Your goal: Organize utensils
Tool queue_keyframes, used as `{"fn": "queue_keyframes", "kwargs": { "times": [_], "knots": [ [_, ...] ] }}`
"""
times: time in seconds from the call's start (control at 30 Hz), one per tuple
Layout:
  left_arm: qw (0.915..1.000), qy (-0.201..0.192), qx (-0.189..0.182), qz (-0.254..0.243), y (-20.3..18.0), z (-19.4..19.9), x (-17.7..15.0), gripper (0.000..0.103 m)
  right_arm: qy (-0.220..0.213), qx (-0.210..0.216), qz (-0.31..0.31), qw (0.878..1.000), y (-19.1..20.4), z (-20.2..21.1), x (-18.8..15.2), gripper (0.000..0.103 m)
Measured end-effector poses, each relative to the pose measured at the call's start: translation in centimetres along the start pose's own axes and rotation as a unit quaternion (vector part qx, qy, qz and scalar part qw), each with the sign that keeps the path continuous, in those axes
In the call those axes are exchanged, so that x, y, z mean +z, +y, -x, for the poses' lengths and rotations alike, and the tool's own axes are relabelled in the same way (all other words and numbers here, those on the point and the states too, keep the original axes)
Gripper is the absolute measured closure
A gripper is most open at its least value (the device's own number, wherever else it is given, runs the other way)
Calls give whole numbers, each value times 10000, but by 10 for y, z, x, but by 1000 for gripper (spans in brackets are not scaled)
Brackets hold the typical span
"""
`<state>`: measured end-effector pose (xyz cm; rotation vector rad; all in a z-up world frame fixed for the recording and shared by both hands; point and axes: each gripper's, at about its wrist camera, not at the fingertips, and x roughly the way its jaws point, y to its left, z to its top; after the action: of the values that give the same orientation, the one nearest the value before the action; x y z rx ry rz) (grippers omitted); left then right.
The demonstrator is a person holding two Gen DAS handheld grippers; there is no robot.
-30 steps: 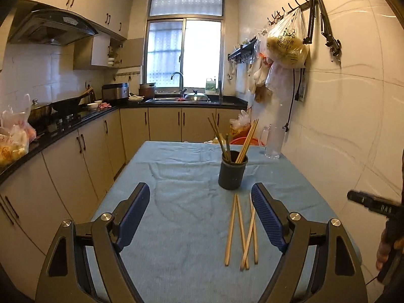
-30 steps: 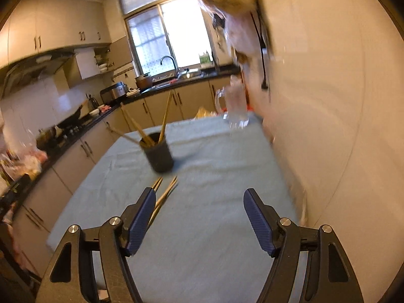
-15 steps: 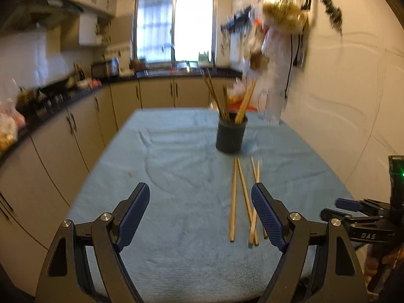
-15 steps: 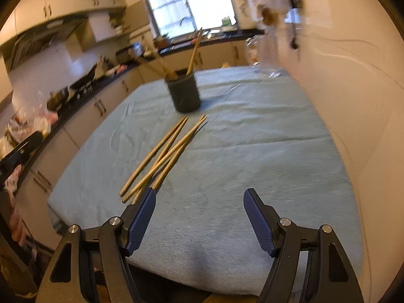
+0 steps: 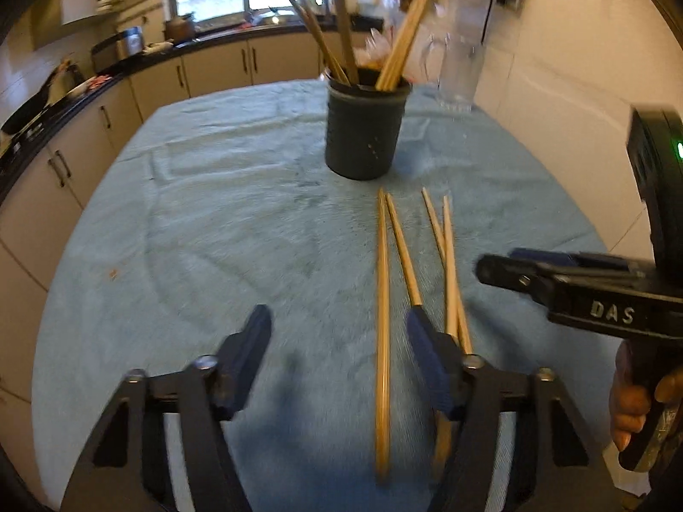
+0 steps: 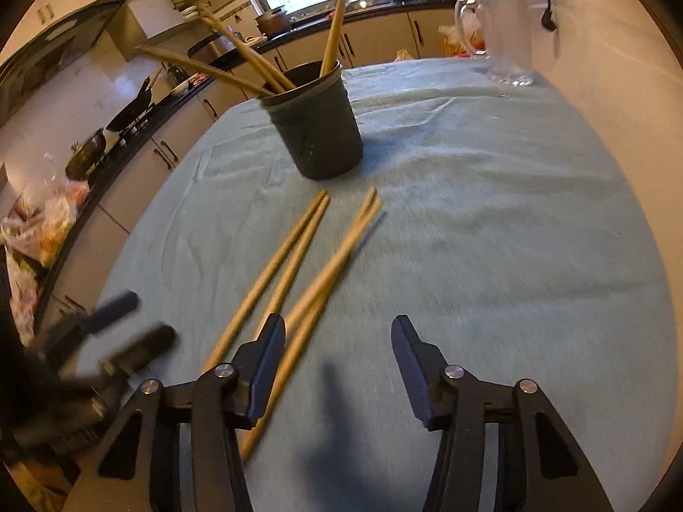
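Observation:
Several loose wooden chopsticks (image 5: 383,298) (image 6: 290,264) lie side by side on the blue-green tablecloth (image 5: 192,234), in front of a dark cup (image 5: 363,128) (image 6: 318,128) that holds more chopsticks. My left gripper (image 5: 337,341) hovers low over their near ends with its jaws closing. One chopstick lies in the gap by the right finger (image 5: 420,341), and no pad presses on it. My right gripper (image 6: 337,333) is also closing, over bare cloth just right of the chopsticks. Its left finger (image 6: 269,350) covers their near ends. Each gripper shows in the other's view (image 5: 512,273) (image 6: 124,324).
A clear glass jug (image 5: 459,64) (image 6: 508,38) stands at the table's far right, near the tiled wall. Kitchen cabinets and a dark counter (image 5: 85,98) run along the left and back. A person's hand (image 5: 631,405) grips the right gripper's handle.
Both grippers have come down and forward towards the loose chopsticks, tilting more steeply at the table. Both pairs of jaws have narrowed. The chopsticks and cup have not moved.

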<state>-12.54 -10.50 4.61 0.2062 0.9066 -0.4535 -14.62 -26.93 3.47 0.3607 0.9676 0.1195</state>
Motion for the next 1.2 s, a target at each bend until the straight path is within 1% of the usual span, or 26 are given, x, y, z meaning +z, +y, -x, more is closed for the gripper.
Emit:
{"fn": "queue_keyframes", "kwargs": {
  "times": [0.03,0.07,0.13,0.17,0.2,0.23,0.27,0.3,0.33,0.4,0.5,0.6,0.7,0.77,0.8,0.83,0.9,1.03,1.07,1.13,1.2],
  "knots": [
    [9999,85,19,-74,-3,-10,5,56,85,4,-49,10000,-2,-10,7,53],
    [9997,180,24,-135,-6,-19,9,59,147,0,-84,9999,-3,-18,11,54],
    [9993,328,10,-188,-8,-33,14,68,290,1,-213,9994,-7,-34,18,61],
    [9990,402,-9,-206,-9,-40,15,70,230,28,-258,9994,-8,-36,21,62],
    [9988,448,-32,-214,-10,-45,16,75,216,31,-266,9994,-9,-38,25,67],
    [9989,419,-48,-196,-10,-47,16,88,246,47,-281,9993,-9,-42,28,80],
    [9991,408,-23,-151,-10,-49,16,96,279,114,-359,9989,-12,-44,30,85],
    [9988,489,1,-104,-8,-52,16,103,287,150,-411,9986,-14,-45,31,89],
    [9983,585,-20,72,-3,-56,15,103,301,177,-441,9984,-16,-45,31,93],
    [9973,577,-193,420,9,-55,11,103,298,224,-427,9984,-21,-42,31,95],
    [9945,691,-223,756,22,-50,5,103,348,-86,-308,9989,-29,-33,29,95],
    [9915,857,-348,910,29,-44,-1,103,433,-161,-324,9984,-44,-25,26,95],
    [9898,815,-576,1012,31,-35,4,103,457,-443,-221,9977,-52,-16,24,95],
    [9909,714,-632,949,28,-32,11,102,467,-525,-160,9974,-55,-13,22,95],
    [9923,664,-622,843,25,-31,16,98,473,-527,-149,9974,-57,-11,21,95],
    [9932,635,-608,766,23,-32,19,91,467,-526,-144,9974,-59,-10,20,95],
    [9952,536,-648,492,14,-33,24,82,436,-496,-152,9977,-61,-8,17,95],
    [9951,562,-806,78,-2,-44,29,81,341,-471,-185,9981,-63,-7,15,94],
    [9952,586,-789,-7,-5,-47,28,81,330,-475,-174,9982,-63,-6,14,94],
    [9957,680,-615,-134,-8,-54,25,81,317,-464,-165,9983,-63,-8,14,94],
    [9949,823,-565,-130,-7,-63,23,81,302,-424,-177,9985,-64,-7,13,94]
  ]
}}
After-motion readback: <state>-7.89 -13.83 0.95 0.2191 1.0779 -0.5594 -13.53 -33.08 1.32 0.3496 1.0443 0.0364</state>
